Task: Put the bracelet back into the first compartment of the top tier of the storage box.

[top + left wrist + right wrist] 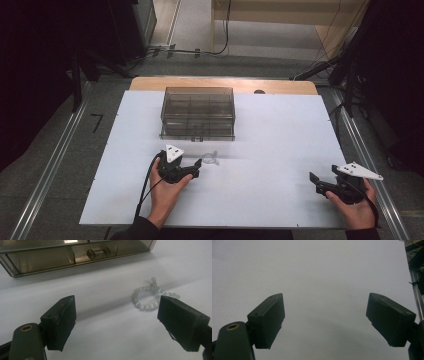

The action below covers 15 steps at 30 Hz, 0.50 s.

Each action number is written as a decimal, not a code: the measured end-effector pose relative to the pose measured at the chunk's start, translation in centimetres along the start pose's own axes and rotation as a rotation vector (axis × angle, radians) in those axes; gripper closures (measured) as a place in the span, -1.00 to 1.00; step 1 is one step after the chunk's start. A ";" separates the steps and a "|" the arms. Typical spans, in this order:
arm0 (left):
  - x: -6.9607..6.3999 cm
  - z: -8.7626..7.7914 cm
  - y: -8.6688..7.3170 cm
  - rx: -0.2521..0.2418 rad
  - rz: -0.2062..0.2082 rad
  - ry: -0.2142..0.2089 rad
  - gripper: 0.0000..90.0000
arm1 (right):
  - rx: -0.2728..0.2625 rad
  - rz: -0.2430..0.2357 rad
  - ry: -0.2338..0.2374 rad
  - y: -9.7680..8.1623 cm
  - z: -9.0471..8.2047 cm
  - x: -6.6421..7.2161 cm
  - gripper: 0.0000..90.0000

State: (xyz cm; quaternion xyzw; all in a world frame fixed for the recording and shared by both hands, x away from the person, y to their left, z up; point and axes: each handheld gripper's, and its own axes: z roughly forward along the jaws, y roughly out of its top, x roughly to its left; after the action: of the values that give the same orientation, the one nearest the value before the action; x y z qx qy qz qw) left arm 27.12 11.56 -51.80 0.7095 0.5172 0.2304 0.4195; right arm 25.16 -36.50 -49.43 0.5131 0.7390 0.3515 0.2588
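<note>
Left gripper (192, 167): in the person's left hand (165, 192) near the middle of the table (280, 145), jaws spread wide, nothing between them, pointing toward the bracelet.
Bracelet (150, 296): pale bead loop lying flat on the white surface, just ahead of the left gripper's jaws; in the left gripper view it sits close to the right-hand jaw, touch unclear.
Box (198, 113): smoky clear plastic organiser with compartments, lid closed, standing beyond the bracelet toward the far edge.
Right gripper (320, 182): held in the right hand (357, 207) at the table's right side, well apart from the bracelet, jaws wide over bare white surface.
</note>
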 end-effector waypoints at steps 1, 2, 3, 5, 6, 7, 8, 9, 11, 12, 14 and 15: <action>0.0 0.0 0.0 0.000 0.000 0.000 -0.63 | 0.000 0.000 0.000 0.0 0.0 0.0 -0.69; -0.1 0.1 0.0 -0.001 -0.001 -0.002 -0.62 | 0.002 0.000 0.000 0.0 0.0 0.0 -0.69; -0.1 0.1 0.0 0.002 0.000 -0.005 -0.61 | 0.002 0.000 0.000 0.0 0.0 0.0 -0.69; -0.2 0.2 0.1 0.004 0.006 -0.011 -0.59 | 0.002 0.000 0.000 0.0 0.0 0.0 -0.68; -0.3 0.3 0.1 0.002 0.007 -0.015 -0.57 | 0.002 -0.001 0.000 0.0 0.0 0.0 -0.68; -0.4 0.3 0.1 0.003 0.012 -0.019 -0.55 | 0.003 -0.001 0.000 0.0 0.0 0.0 -0.69; -0.5 0.4 0.1 0.003 0.013 -0.023 -0.54 | 0.005 0.000 0.000 0.0 0.0 0.0 -0.68; -0.6 0.4 0.1 0.001 0.017 -0.026 -0.54 | 0.005 0.000 0.000 0.0 0.0 0.0 -0.68; -0.9 0.6 0.2 -0.002 0.030 -0.036 -0.48 | 0.003 0.000 0.001 0.0 0.0 0.0 -0.68; -1.0 0.7 0.2 -0.001 0.034 -0.038 -0.47 | 0.004 0.001 0.001 0.0 0.0 0.0 -0.68; -1.1 0.8 0.2 -0.002 0.041 -0.038 -0.44 | 0.005 -0.001 0.002 0.0 0.1 0.0 -0.68; -1.2 0.9 0.2 0.002 0.046 -0.036 -0.41 | 0.008 -0.001 0.001 0.0 0.1 0.0 -0.68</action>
State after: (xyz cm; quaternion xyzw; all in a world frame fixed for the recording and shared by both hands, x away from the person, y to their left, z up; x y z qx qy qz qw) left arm 27.49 10.11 -51.98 0.7256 0.4933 0.2267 0.4229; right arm 25.24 -36.51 -49.50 0.5136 0.7408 0.3486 0.2566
